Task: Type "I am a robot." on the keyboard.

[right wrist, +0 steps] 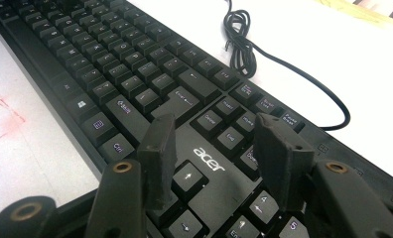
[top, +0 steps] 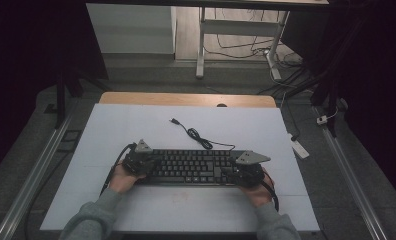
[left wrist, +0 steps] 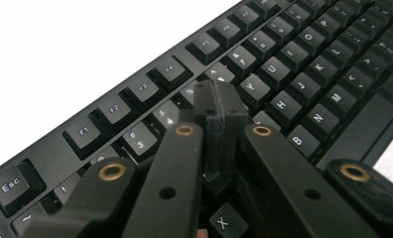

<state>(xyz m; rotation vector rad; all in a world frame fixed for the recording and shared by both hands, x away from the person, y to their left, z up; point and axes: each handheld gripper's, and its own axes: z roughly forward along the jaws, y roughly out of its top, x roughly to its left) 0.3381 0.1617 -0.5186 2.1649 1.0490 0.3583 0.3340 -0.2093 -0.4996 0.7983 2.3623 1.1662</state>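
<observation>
A black Acer keyboard [top: 191, 166] lies across the white table top [top: 151, 127], its coiled cable [top: 198, 136] running off the far side to a loose USB plug [top: 174, 121]. My left gripper [top: 142, 160] is over the keyboard's left end. In the left gripper view it [left wrist: 219, 101] is shut with nothing held, tips just above the number and letter keys [left wrist: 264, 89]. My right gripper [top: 238, 170] hovers over the right end. In the right gripper view it [right wrist: 217, 131] is open, its jaws spanning the Acer logo [right wrist: 209, 158] and arrow keys, with the cable [right wrist: 244, 49] beyond.
A wooden strip [top: 186, 99] edges the table's far side. Beyond it stand white desk legs [top: 201, 45] and floor cables. A white power strip [top: 300, 148] lies off the right edge. A faint red stain [right wrist: 3, 116] marks the table in front of the keyboard.
</observation>
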